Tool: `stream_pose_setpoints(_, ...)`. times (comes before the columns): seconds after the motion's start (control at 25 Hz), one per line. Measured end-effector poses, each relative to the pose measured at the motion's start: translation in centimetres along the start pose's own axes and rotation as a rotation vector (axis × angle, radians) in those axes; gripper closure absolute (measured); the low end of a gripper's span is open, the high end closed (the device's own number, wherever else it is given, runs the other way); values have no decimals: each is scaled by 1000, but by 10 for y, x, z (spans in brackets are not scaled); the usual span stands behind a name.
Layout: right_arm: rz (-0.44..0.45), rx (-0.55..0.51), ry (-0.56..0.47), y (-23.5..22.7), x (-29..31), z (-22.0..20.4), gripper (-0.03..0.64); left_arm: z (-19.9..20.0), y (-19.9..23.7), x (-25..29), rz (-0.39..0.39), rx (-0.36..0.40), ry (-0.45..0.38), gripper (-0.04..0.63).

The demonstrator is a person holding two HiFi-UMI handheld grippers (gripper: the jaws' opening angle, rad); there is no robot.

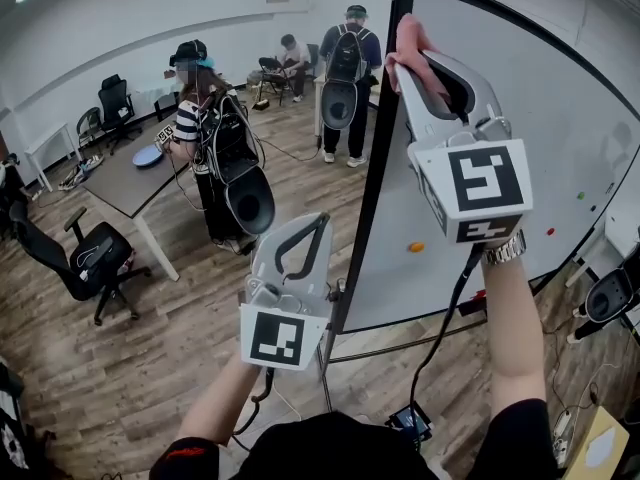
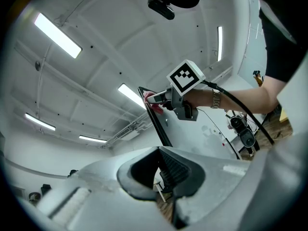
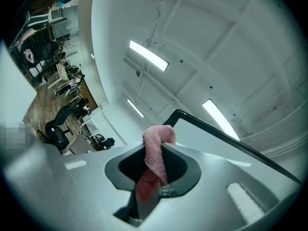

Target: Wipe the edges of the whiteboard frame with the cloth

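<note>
On my head camera my right gripper [image 1: 425,73] is raised to the top corner of the whiteboard frame [image 1: 375,168], with the pink cloth [image 1: 406,36] at the black edge, and my left gripper [image 1: 300,248] hangs low beside the upright. My left gripper view shows its jaws closed together on nothing, off the board. My right gripper view shows the jaws pinching the folded cloth at that corner, so I judge the wipe is at the corner and next needs steady pressure sliding along the rim.
</note>
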State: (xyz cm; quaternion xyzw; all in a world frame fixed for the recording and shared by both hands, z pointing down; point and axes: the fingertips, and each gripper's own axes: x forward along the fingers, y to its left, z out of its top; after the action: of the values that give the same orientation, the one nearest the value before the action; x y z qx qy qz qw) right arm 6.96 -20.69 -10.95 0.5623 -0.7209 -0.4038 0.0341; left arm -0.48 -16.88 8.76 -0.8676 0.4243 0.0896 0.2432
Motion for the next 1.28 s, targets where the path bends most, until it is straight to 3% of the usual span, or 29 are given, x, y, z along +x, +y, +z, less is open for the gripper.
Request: stream_pose_setpoints(1.28, -7, 51, 4, 29, -19, -18, 554, -32, -18, -12, -41, -75, 38, 595)
